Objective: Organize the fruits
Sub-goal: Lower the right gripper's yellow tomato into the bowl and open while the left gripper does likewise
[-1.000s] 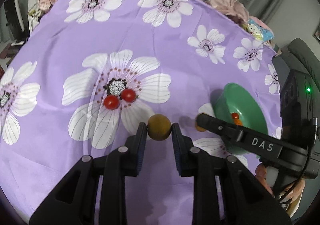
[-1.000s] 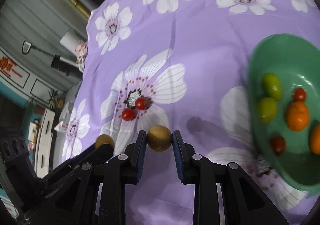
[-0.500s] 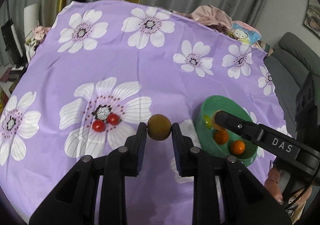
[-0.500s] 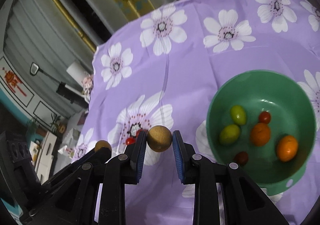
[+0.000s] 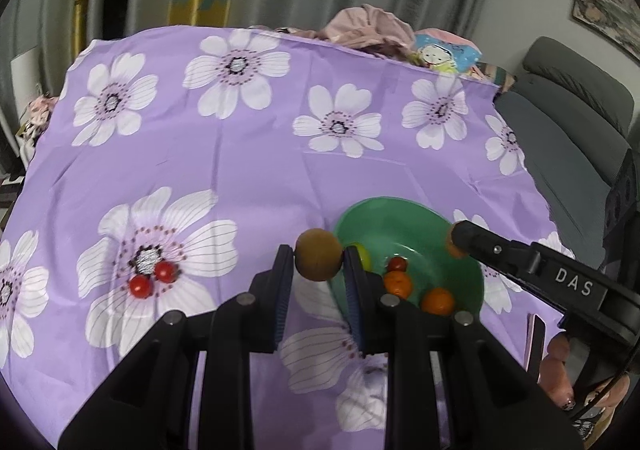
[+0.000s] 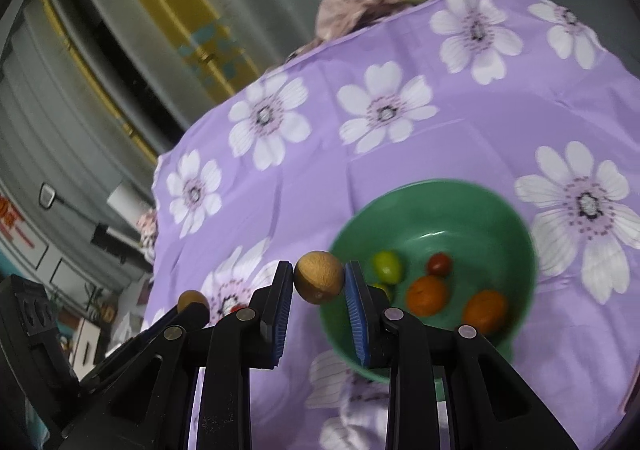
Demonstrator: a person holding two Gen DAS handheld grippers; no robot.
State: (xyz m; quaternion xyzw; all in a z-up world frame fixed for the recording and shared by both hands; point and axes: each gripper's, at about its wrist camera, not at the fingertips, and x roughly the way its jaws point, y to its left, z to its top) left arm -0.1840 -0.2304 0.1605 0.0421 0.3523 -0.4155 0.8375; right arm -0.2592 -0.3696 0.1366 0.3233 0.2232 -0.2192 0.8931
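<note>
My left gripper (image 5: 319, 261) is shut on a round brown fruit (image 5: 319, 260), held above the table beside the left rim of the green bowl (image 5: 408, 218). My right gripper (image 6: 319, 277) is shut on a second round brown fruit (image 6: 319, 277), held above the left rim of the same bowl (image 6: 460, 196). The bowl holds two oranges (image 6: 426, 295), two green fruits (image 6: 386, 265) and a red tomato (image 6: 439, 263). Two red cherry tomatoes (image 5: 154, 278) lie on a white flower of the purple cloth, left of the left gripper.
The purple flowered tablecloth (image 5: 260, 154) covers the table. Crumpled pink cloth (image 5: 370, 26) and a cartoon-print packet (image 5: 446, 54) lie at the far edge. A grey sofa (image 5: 576, 130) stands to the right. Curtains hang behind.
Both grippers have risen and moved right toward the bowl, each still holding its brown fruit. The bowl now sits right beside both sets of fingers.
</note>
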